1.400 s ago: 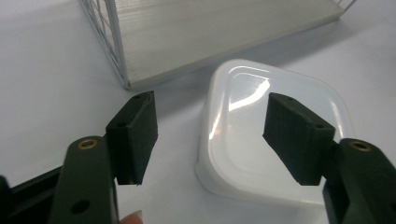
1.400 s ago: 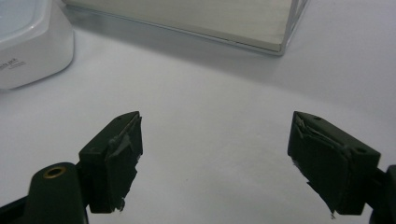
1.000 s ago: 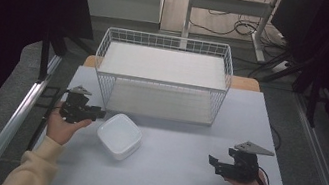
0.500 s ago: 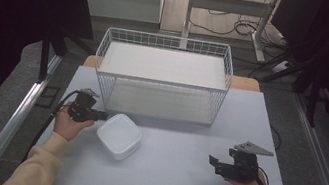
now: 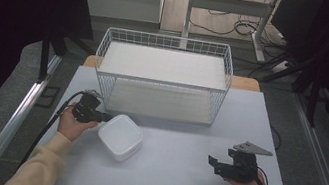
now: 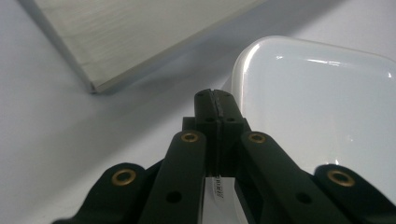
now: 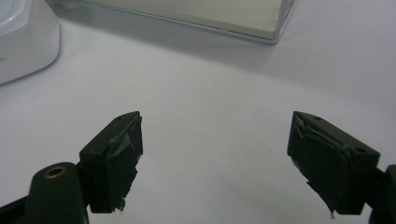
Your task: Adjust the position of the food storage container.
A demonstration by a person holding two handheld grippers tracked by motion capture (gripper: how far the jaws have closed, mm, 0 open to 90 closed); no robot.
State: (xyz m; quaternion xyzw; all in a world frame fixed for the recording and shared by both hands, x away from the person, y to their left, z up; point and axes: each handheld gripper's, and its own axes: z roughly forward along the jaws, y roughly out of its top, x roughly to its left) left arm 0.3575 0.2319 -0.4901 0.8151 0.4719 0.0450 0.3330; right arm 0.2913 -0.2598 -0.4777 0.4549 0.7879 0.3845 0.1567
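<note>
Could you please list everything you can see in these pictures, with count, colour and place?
Container: one, white, square with rounded corners, front left of the table, at the left gripper's tips.
Wire basket: one, white, at the table's far edge, with a pale board lining its bottom.
Table: one, light grey top.
Cables: several, dark, on the floor beyond the table.
Left gripper: one, black, jaws shut, nothing seen between them, tips beside the container's left edge.
Right gripper: one, black, jaws open, over bare table at front right.
</note>
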